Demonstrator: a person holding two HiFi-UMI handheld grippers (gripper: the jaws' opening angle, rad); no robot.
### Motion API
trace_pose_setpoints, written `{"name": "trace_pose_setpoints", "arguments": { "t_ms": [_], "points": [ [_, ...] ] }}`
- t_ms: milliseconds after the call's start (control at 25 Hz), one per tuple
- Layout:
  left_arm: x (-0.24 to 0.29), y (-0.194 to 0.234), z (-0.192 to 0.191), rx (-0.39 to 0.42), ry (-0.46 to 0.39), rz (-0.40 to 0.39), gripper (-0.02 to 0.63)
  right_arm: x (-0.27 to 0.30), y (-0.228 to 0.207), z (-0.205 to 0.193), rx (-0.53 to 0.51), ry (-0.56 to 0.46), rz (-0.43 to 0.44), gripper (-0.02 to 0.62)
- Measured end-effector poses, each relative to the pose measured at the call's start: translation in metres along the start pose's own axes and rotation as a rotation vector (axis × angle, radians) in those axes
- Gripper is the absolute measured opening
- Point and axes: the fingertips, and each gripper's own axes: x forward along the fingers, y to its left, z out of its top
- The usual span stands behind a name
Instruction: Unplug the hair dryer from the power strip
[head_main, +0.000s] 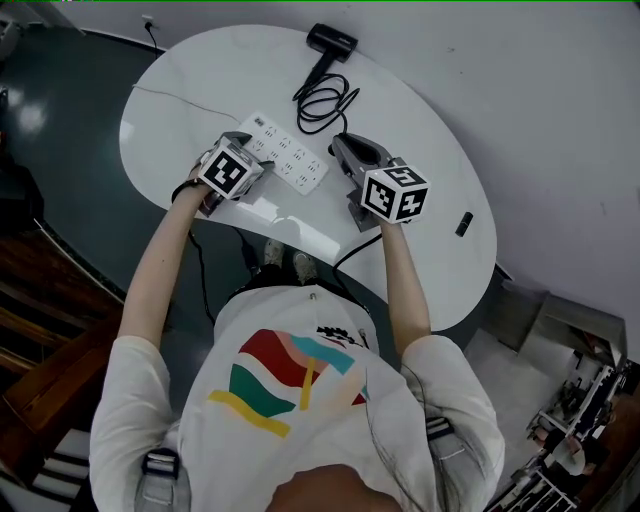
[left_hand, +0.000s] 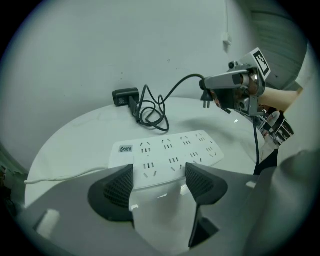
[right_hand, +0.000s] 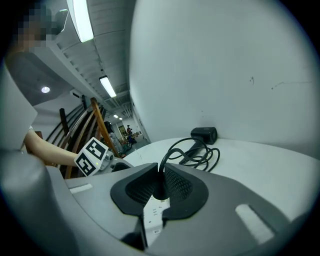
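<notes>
A white power strip (head_main: 292, 158) lies on the white oval table (head_main: 430, 150). My left gripper (head_main: 262, 165) stands open at its near long edge, a fingertip down on either side (left_hand: 159, 182). No plug sits in the strip's sockets (left_hand: 170, 150). My right gripper (head_main: 340, 145) is shut on the black plug (left_hand: 206, 95), which hangs in the air above the table with its prongs bare. The plug's cord (right_hand: 192, 152) runs out from between the right jaws (right_hand: 159, 187) to a coil (head_main: 325, 100) and the black hair dryer (head_main: 332, 40), which lies at the table's far edge.
The strip's own white cable (left_hand: 60, 175) trails off to the left over the table edge. A small black object (head_main: 464, 224) lies near the right rim. A wall stands close behind the table. Dark floor and stair rails are at the left.
</notes>
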Motion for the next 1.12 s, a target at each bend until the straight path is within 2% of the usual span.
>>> {"name": "trace_pose_setpoints", "arguments": {
  "t_ms": [240,440,640,960,1120],
  "points": [
    [0.001,0.0,0.0,-0.001,-0.003,0.004,0.324,-0.002,-0.024,-0.041,-0.085,0.128,-0.12,0.055],
    [0.001,0.001,0.0,0.0,-0.006,0.003,0.325,-0.006,-0.032,-0.064,-0.131,0.199,-0.184,0.055],
    [0.001,0.0,0.0,-0.002,-0.012,0.006,0.324,-0.009,-0.039,-0.075,-0.152,0.227,-0.24,0.058],
    [0.001,0.001,0.001,-0.005,-0.019,0.01,0.324,-0.013,-0.05,-0.086,-0.12,0.243,-0.293,0.061],
    [0.001,0.001,0.0,-0.005,-0.02,0.014,0.324,-0.014,-0.054,-0.091,-0.105,0.252,-0.314,0.086]
  ]
}}
